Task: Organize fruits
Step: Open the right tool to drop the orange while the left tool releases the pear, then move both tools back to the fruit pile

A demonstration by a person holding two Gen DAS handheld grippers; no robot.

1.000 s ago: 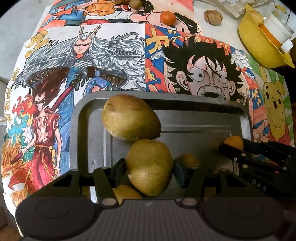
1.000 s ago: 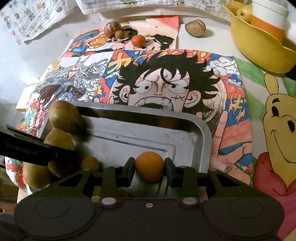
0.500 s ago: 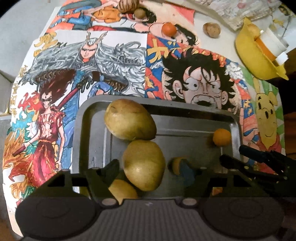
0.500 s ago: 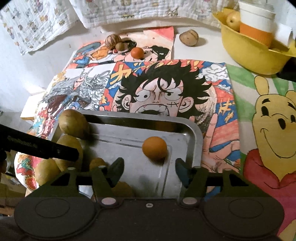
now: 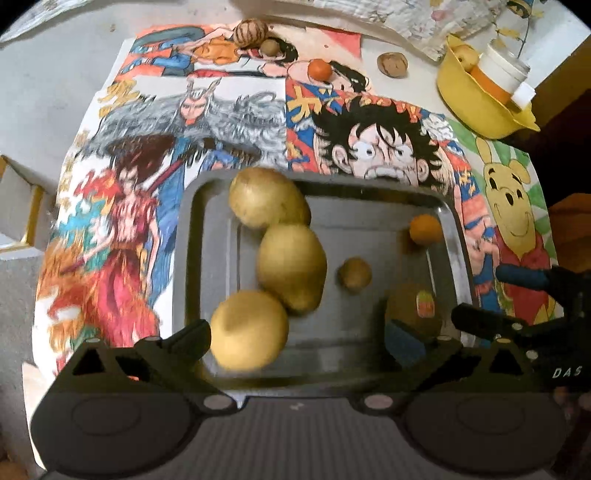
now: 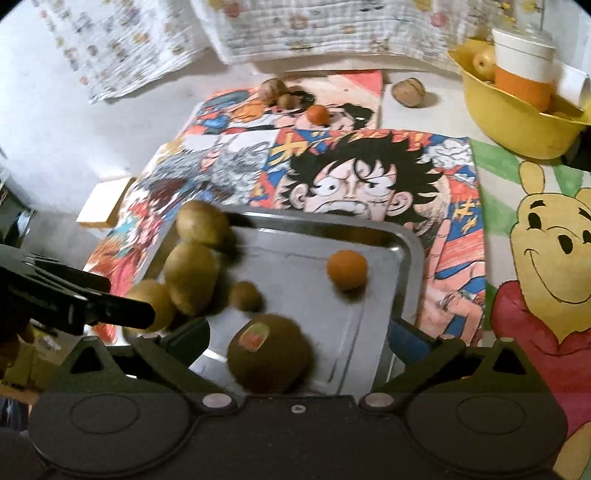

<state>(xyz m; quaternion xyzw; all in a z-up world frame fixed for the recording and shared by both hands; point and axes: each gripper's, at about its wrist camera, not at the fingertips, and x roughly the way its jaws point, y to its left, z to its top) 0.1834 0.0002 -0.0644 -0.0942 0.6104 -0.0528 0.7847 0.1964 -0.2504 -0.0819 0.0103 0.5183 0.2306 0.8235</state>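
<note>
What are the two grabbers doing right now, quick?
Left gripper: open, holding nothing; its jaws have just been opening.
Right gripper: open, holding nothing; its jaws have just been opening.

Home setting, table covered in hand-drawn cartoon posters (image 6: 369,177), quilted printed cloth (image 6: 314,33) behind, yellow bowl (image 6: 517,122) of household bits

I see the tray (image 5: 369,192) lying on the drawings (image 5: 221,122), with 3 big fruits (image 5: 291,266) touching in a row along its left side. To their right sit a small fruit (image 5: 354,273) mid-tray, a stickered fruit (image 6: 269,354) nearer me, and a round fruit (image 6: 347,269) by the right rim. Behind the tray, 4 more pieces (image 6: 318,113) lie on the table, and a bowl (image 6: 517,125) stands far right.
</note>
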